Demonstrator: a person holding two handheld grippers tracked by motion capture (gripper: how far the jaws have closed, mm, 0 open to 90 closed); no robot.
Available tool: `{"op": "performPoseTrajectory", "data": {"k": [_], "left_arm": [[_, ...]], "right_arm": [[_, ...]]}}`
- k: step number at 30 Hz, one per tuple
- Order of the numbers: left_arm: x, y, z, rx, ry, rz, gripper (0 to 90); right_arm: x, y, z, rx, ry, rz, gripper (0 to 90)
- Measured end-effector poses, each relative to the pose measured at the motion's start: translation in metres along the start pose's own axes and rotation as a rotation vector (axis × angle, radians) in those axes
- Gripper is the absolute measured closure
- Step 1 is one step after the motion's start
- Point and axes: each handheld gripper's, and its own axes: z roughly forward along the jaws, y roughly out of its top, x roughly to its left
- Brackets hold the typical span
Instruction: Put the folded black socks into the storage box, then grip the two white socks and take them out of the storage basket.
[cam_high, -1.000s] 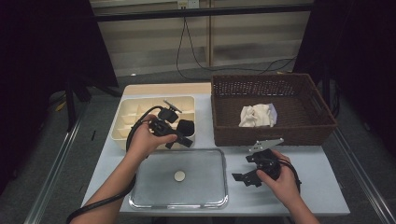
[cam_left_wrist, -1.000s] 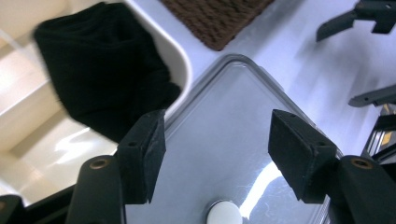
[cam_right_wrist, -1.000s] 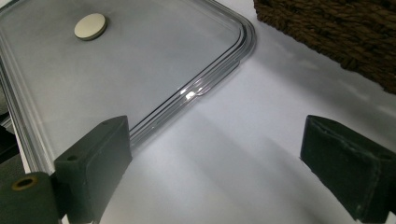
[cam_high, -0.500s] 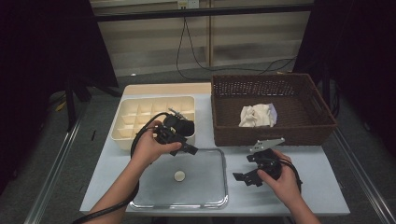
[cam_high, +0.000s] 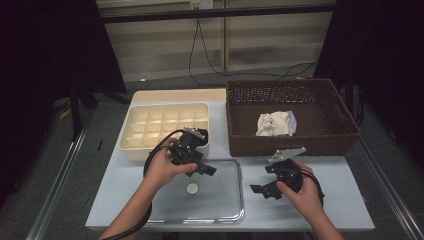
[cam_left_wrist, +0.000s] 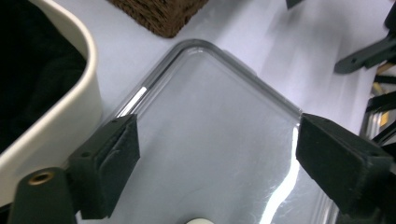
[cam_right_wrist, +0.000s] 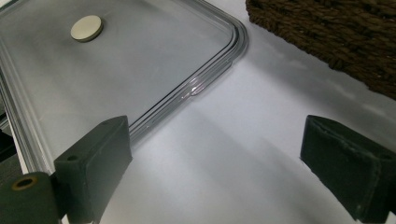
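Note:
A small cream round disc (cam_high: 192, 188) lies in a clear shallow tray (cam_high: 225, 210) at the table's front middle. My left gripper (cam_high: 200, 169) hovers over the tray's far left corner, just in front of the cream compartment box (cam_high: 165, 127). Its jaws have just been opening and stand open with nothing between them. In the left gripper view the gripper (cam_left_wrist: 219, 158) looks across the tray (cam_left_wrist: 210, 116), and the disc (cam_left_wrist: 198, 220) peeks in at the bottom edge. My right gripper (cam_high: 262, 180) rests open on the table right of the tray. Seen from the right gripper (cam_right_wrist: 219, 163), the disc (cam_right_wrist: 87, 28) lies far left.
A brown wicker basket (cam_high: 300, 142) at the back right holds a crumpled white cloth (cam_high: 275, 123). The cream box (cam_left_wrist: 70, 116) has several empty cells. Bare table (cam_right_wrist: 261, 121) lies between the tray's right rim and the basket. A cable trails from each gripper.
My left gripper came off the cream box, moving right, nearer and lower, to the tray's far edge, and its jaws spread wider. The right gripper stayed put.

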Motion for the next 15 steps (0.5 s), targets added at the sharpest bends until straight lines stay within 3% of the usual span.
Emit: {"op": "performPoseTrajectory", "data": {"k": [10,15], "left_arm": [[-0.001,-0.009,0.008,-0.004,-0.009,-0.003,8.6],[-0.002,-0.012,0.008,-0.043,-0.025,-0.009,8.2]], "right_arm": [[-0.001,0.000,-0.002,0.005,-0.014,-0.004,8.5],[-0.001,0.001,-0.003,-0.004,-0.007,-0.006,8.5]]}}
